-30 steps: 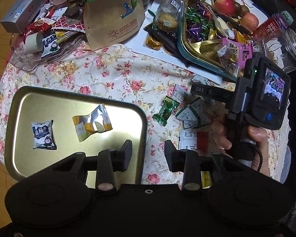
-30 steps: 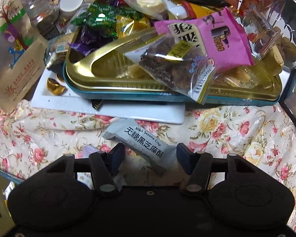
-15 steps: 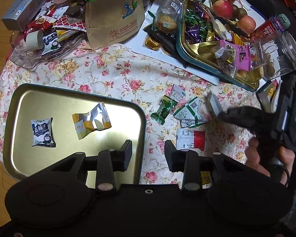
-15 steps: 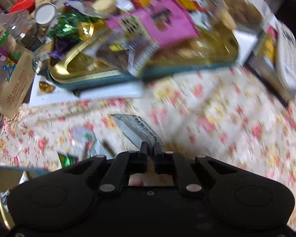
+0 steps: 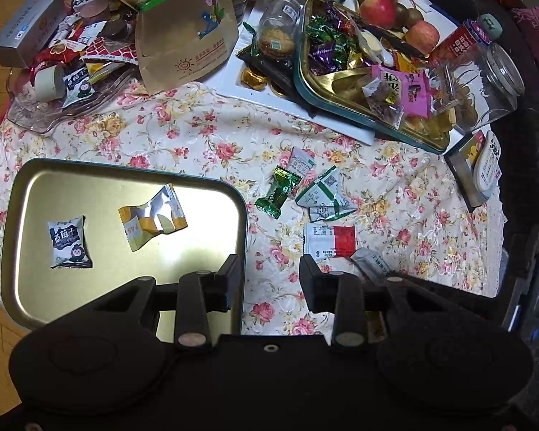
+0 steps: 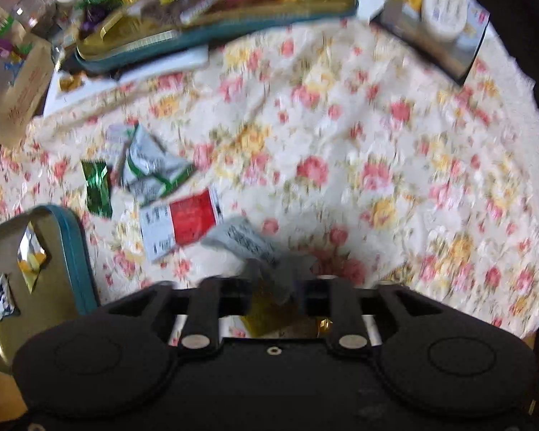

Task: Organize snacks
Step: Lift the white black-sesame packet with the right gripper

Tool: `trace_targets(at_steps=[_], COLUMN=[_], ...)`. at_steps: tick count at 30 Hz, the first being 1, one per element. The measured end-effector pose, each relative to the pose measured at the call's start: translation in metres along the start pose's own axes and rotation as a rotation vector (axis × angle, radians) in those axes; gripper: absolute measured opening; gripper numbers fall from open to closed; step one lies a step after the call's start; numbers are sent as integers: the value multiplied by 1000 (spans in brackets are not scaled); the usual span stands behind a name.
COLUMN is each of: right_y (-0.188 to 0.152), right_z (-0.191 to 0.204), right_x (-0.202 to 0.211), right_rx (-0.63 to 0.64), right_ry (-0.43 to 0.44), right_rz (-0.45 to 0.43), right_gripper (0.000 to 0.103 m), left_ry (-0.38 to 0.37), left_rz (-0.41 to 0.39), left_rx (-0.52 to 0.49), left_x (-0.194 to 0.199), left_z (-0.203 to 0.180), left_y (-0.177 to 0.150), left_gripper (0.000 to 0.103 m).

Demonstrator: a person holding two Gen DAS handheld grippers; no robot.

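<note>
A gold tin tray (image 5: 36, 186) lies at the left on the floral cloth, holding a blueberry packet (image 5: 69, 241) and a yellow-silver packet (image 5: 151, 221). My left gripper (image 5: 269, 280) is open and empty over the tray's right edge. Loose snacks lie right of the tray: a green candy (image 5: 278, 191), green-white packets (image 5: 323, 194) and a red-white packet (image 5: 330, 240). My right gripper (image 6: 275, 280) is shut on a grey sesame-crisp packet (image 6: 244, 240), low over the cloth; the packet's tip shows in the left wrist view (image 5: 372, 265). The right wrist view is blurred.
A teal-rimmed gold tin (image 5: 341, 107) heaped with candies sits at the back right on a white board. A paper bag (image 5: 183, 28), a glass dish of packets (image 5: 46, 115), a glass jar (image 5: 485, 86), apples (image 5: 377, 10) and a small box (image 5: 478, 168) crowd the back and right.
My right gripper closed on the grey sesame-crisp packet, lifted it and swung it back and left toward the tray. The left gripper stayed put.
</note>
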State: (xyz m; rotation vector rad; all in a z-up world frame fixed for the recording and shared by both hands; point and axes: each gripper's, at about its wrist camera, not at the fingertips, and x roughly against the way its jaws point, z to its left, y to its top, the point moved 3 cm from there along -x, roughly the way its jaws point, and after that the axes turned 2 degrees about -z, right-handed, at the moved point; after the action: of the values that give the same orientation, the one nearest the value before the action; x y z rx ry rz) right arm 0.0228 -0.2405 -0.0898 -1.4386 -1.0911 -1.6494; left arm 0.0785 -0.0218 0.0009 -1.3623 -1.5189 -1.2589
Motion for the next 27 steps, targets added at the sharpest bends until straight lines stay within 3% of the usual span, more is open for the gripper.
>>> trace_targets(at_steps=[6,10,16,19,20,21,22,27], right_y=[9,7,3,3,3,3,3,8], right_z=[22,35,39,37,36,35,34,25], right_x=[-1,-12,-30,-34,-34,-33,-33,-14], right_rx=[143,228,318,321,322,327,336,276], right_ry=[-15,20,-39,-29,-29,-38,-39,-11], right_rz=[-91,-85,-85,-63,-54,-47,-40,-55], right_gripper=[44,45,44,39,35,23,20,20], left_ry=[1,1,-4,3,5,7,9,15], left_rz=[26,23,33,36,38,41,45,59], left_rx=[24,31,32,26,25,25,26,34], left_x=[-6,-6,-10,-14,-15,-17,-19,-29], left_z=[5,5,0,-4,-5,-6,-7,-13], left_y=[2,5,7,8,8,9,9,9], left_gripper=[44,44,44,44,44,44,44,44])
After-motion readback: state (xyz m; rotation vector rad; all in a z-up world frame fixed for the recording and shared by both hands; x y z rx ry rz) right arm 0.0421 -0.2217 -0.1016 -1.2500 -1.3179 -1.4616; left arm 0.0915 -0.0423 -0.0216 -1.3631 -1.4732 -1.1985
